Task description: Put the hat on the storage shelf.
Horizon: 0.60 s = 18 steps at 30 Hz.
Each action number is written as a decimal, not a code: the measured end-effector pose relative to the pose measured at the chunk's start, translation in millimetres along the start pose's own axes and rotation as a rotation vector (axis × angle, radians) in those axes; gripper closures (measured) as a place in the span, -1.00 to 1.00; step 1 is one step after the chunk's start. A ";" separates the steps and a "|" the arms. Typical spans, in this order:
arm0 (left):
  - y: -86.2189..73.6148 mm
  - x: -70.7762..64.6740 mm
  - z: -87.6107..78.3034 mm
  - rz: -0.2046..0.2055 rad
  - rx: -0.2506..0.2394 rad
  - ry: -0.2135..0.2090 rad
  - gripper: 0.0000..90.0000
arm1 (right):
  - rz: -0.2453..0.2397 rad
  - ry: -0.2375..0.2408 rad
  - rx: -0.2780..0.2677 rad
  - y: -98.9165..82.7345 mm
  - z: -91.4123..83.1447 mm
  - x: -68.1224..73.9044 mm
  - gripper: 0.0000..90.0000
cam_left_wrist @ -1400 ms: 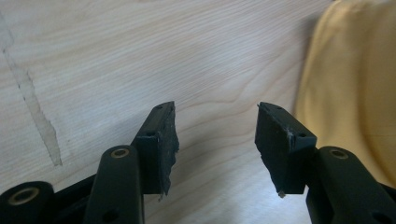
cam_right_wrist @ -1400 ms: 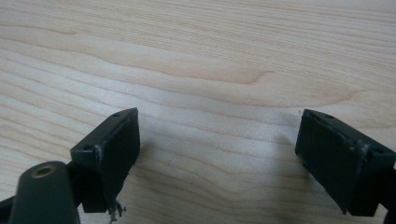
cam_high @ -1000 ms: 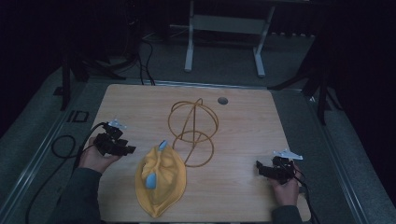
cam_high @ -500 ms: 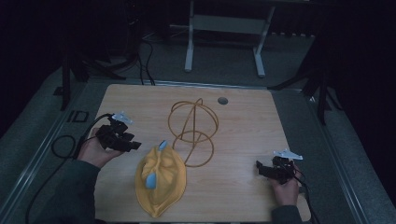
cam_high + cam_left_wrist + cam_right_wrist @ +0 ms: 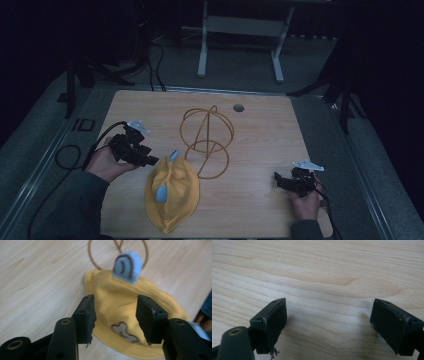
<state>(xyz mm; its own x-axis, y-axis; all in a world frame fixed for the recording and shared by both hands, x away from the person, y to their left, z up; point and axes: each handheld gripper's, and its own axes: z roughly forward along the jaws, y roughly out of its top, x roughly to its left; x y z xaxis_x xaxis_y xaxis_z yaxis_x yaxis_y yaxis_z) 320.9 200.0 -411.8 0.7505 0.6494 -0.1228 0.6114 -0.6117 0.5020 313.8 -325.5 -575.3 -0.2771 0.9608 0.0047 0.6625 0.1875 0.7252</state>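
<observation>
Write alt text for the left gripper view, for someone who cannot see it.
Two open black tongs hover above a soft yellow fabric hat lying on a pale wooden table, nothing gripped between them. The hat has a blue felt ear and a small grey patch; behind it curves a thin orange wire stand.

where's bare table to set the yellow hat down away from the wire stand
Bare wood lies between the stand and the right tool, and along the far edge left of the hole. It is crowded where the hat, stand and left tool meet.
</observation>
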 end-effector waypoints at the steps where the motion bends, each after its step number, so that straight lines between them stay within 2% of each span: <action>1: 2.1 -5.0 -1.1 0.010 -0.002 -0.010 0.07 | 0.000 0.000 0.000 0.0 0.0 0.0 -0.69; 5: 6.3 -17.1 0.2 0.044 0.005 0.026 0.00 | 0.003 0.001 -0.005 0.1 0.5 0.3 -0.69; 10: 12.6 -28.8 3.2 0.062 0.006 0.008 -0.07 | 0.001 -0.001 -0.003 0.4 0.5 0.2 -0.69; 16: 21.1 -40.6 9.5 0.082 0.056 -0.001 -0.10 | 0.001 -0.001 -0.002 0.5 0.6 0.2 -0.69; 18: 22.3 -43.3 12.0 0.076 0.063 -0.002 -0.15 | 0.000 -0.001 -0.002 0.6 0.6 0.2 -0.69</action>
<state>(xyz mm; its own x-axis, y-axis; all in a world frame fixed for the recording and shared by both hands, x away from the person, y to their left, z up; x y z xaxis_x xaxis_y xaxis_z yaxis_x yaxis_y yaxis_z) 305.0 152.9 -405.6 0.7958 0.5991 -0.0883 0.5672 -0.6864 0.4551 314.5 -325.1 -575.4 -0.2765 0.9610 0.0045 0.6612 0.1868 0.7266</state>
